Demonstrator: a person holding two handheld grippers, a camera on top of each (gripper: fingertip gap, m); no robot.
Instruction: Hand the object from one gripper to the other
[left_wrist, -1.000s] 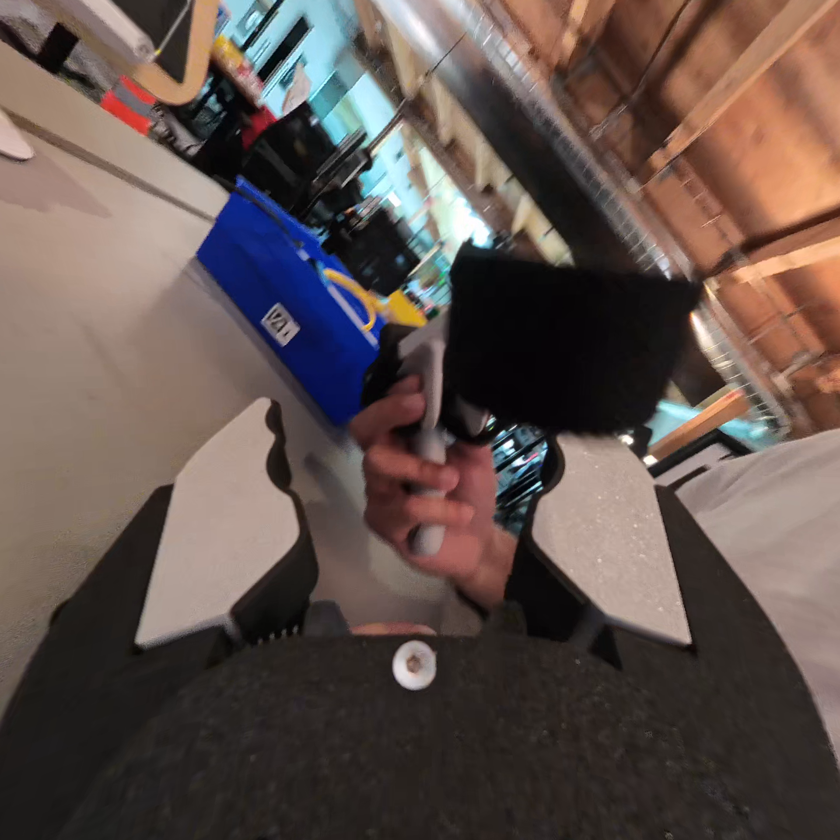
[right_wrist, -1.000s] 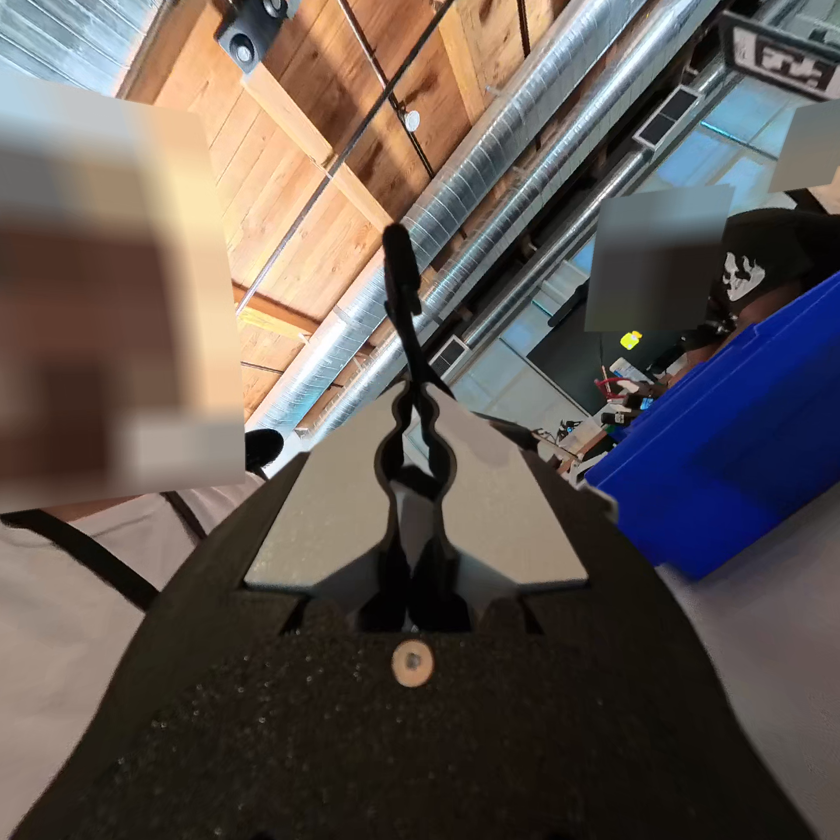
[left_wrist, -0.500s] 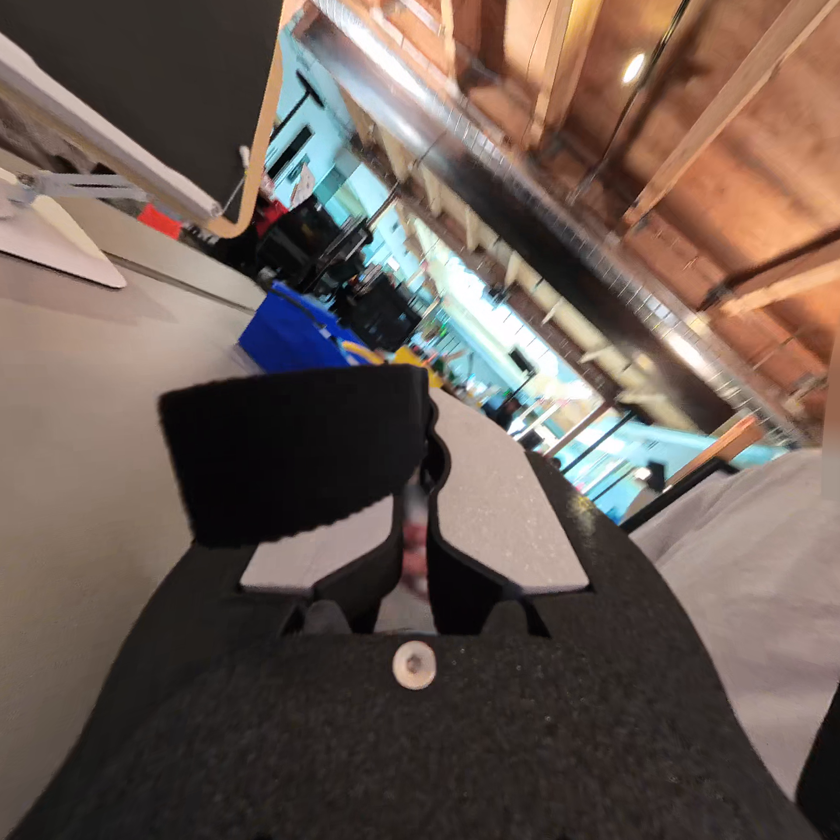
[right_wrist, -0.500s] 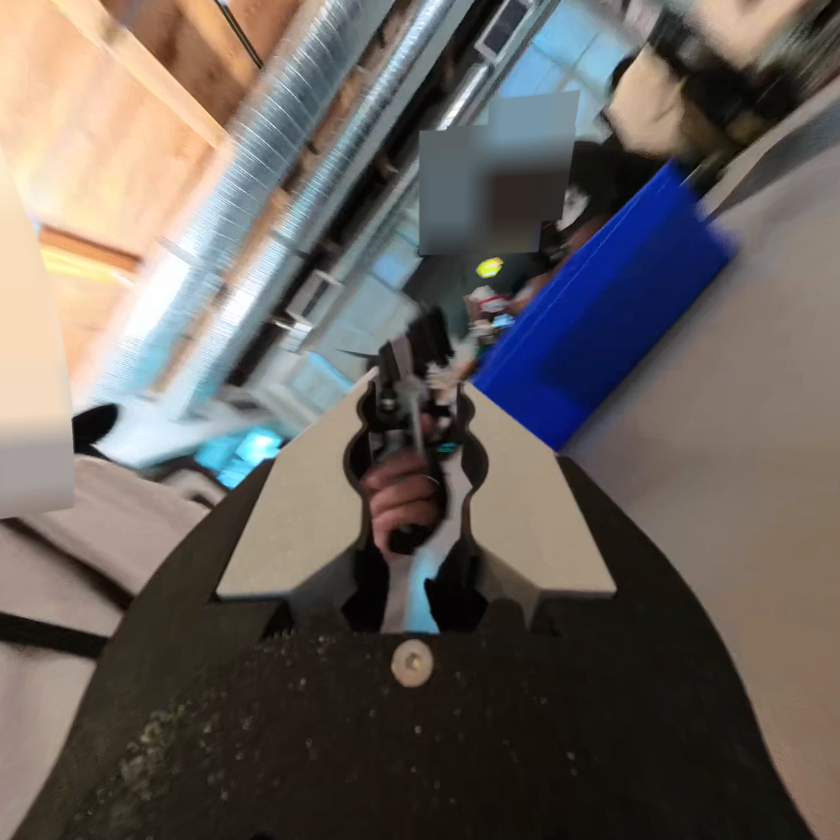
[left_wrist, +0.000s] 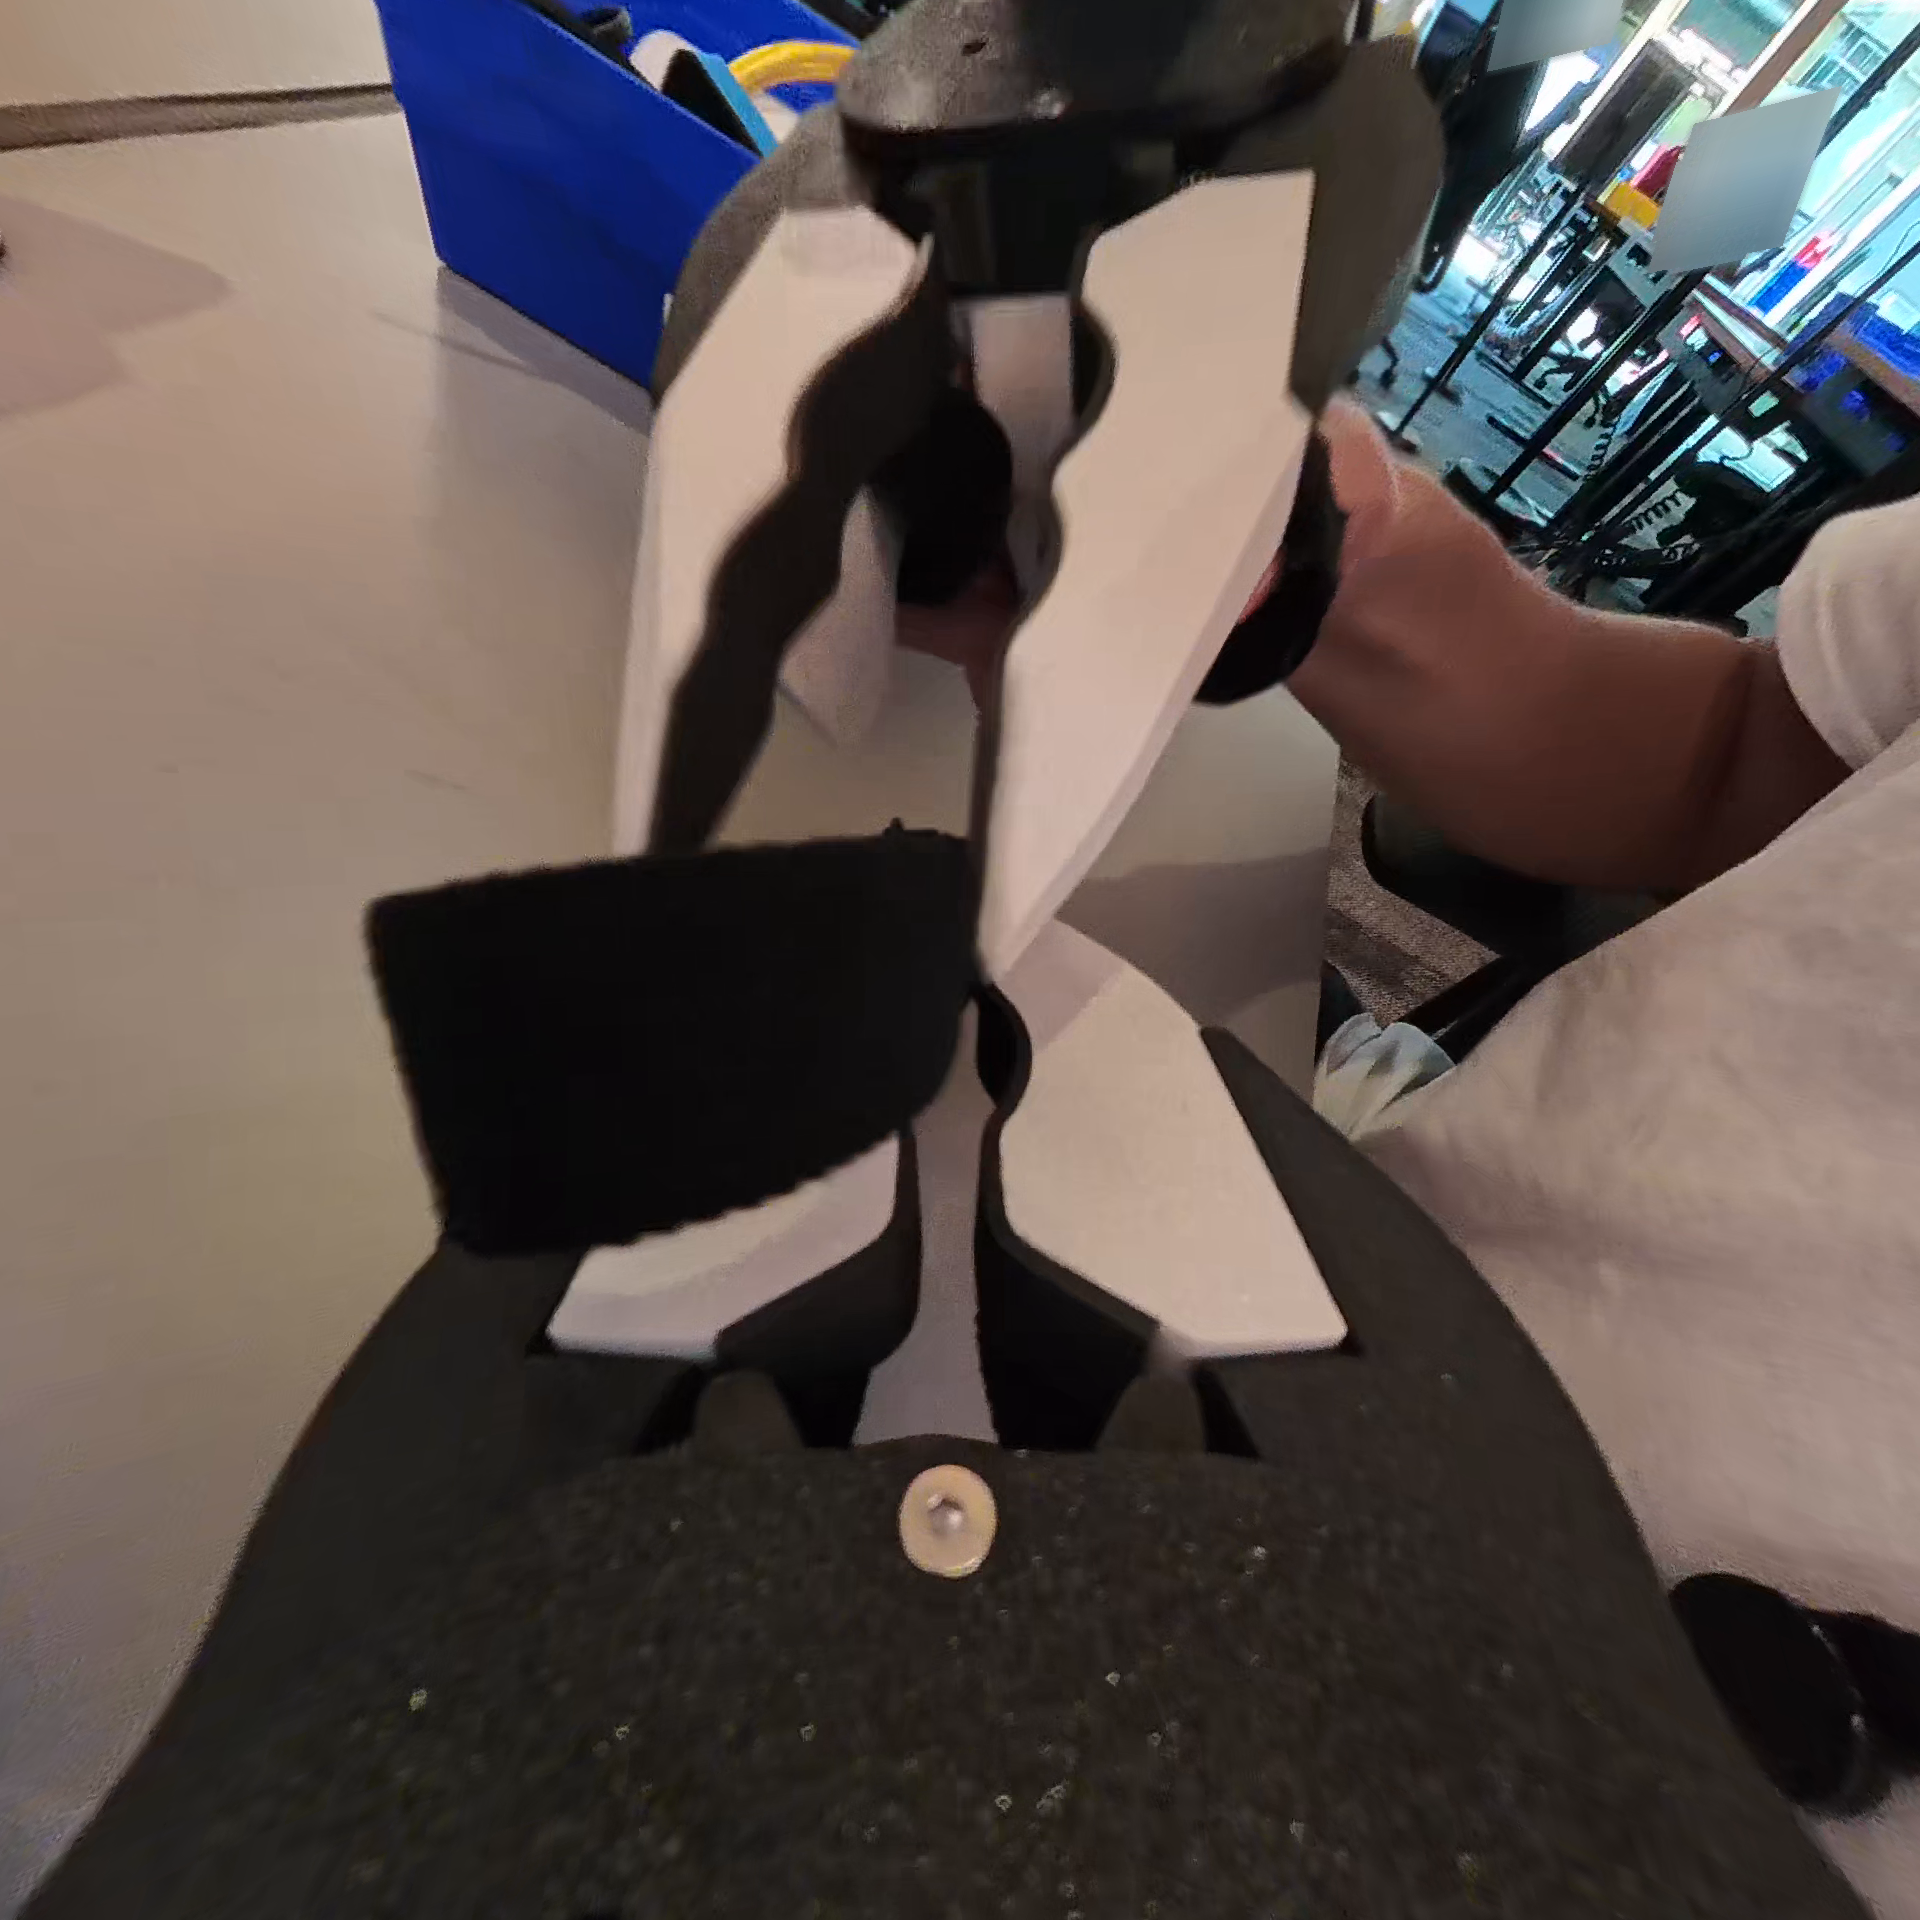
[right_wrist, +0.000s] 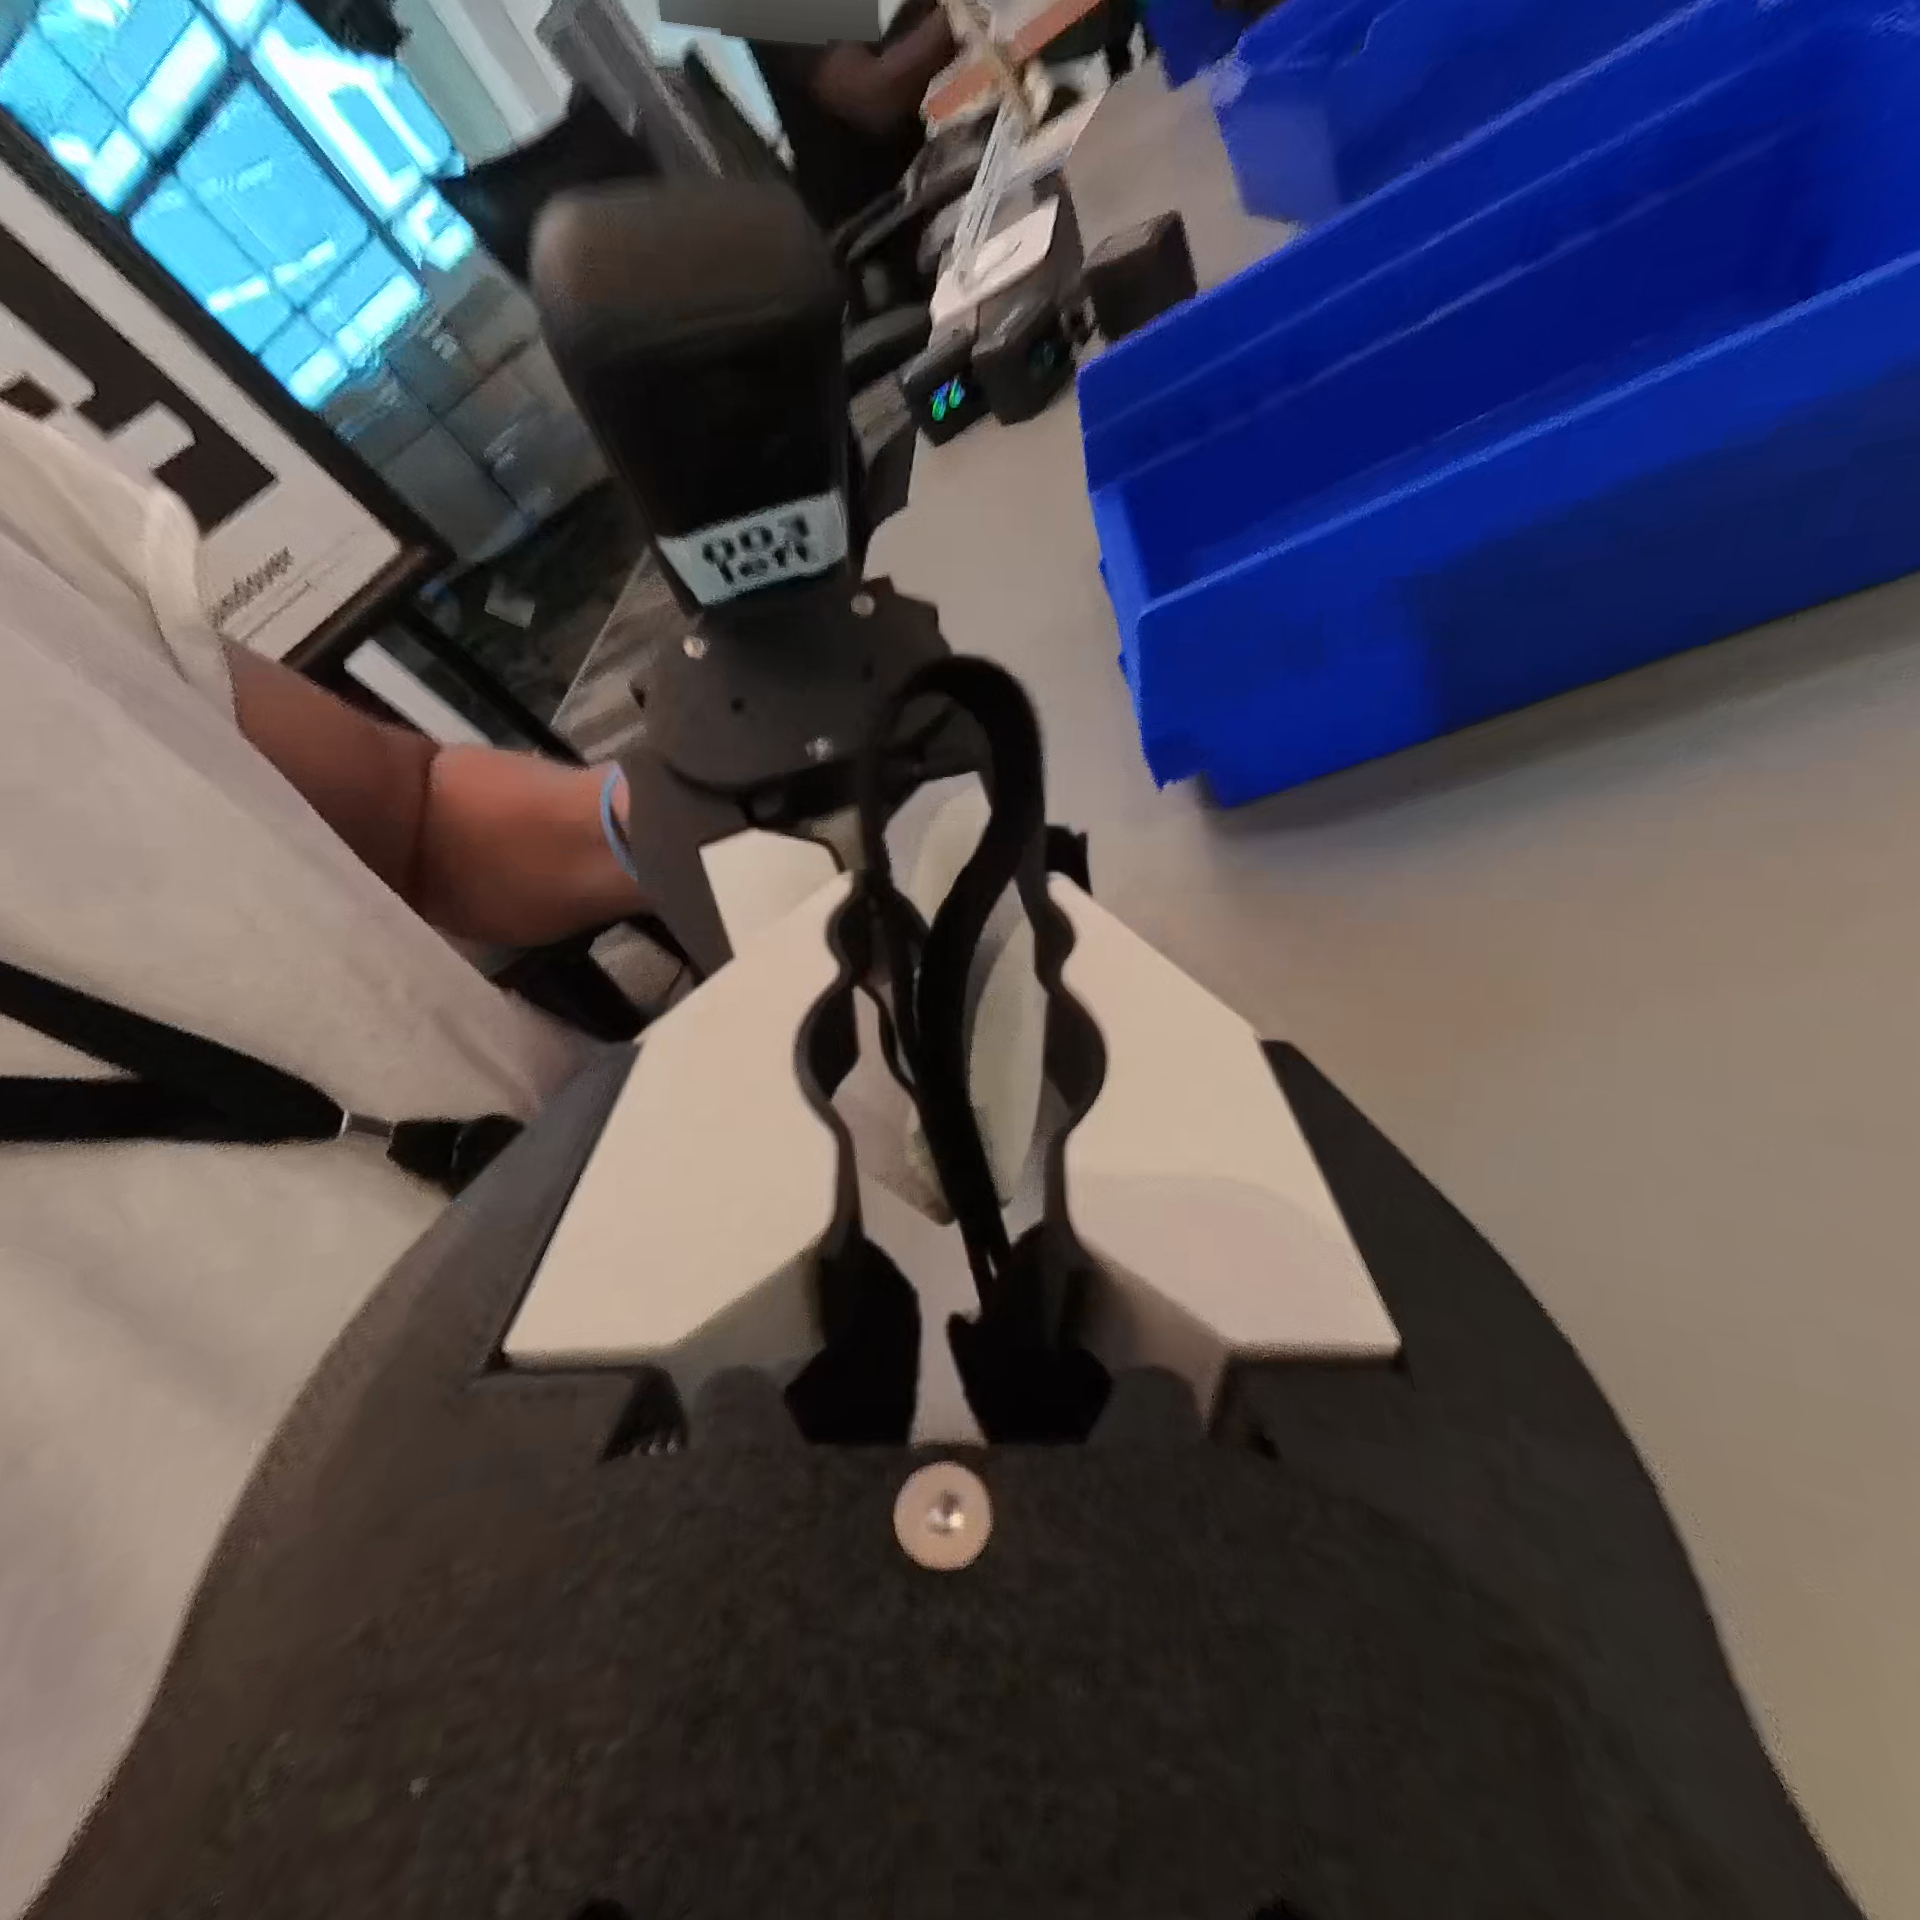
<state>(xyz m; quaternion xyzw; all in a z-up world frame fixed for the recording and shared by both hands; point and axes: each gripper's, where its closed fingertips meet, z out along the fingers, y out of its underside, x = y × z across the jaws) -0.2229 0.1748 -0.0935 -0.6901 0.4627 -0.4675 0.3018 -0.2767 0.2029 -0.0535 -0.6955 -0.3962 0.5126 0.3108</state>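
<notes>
Pinching black fuzzy fabric strap (left_wrist: 665, 1039): left tongs (left_wrist: 992, 1039) pressed together, just before blue plastic bin (right_wrist: 1455, 520). Right tongs (right_wrist: 951, 914) spread, straddling strap loop, also before bin. Advice: clamp right fully on loop, then release left; keep tips clear.

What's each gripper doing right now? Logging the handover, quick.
Left gripper: shut on the black band.
Right gripper: open, jaws either side of the band, not clamping it.
</notes>
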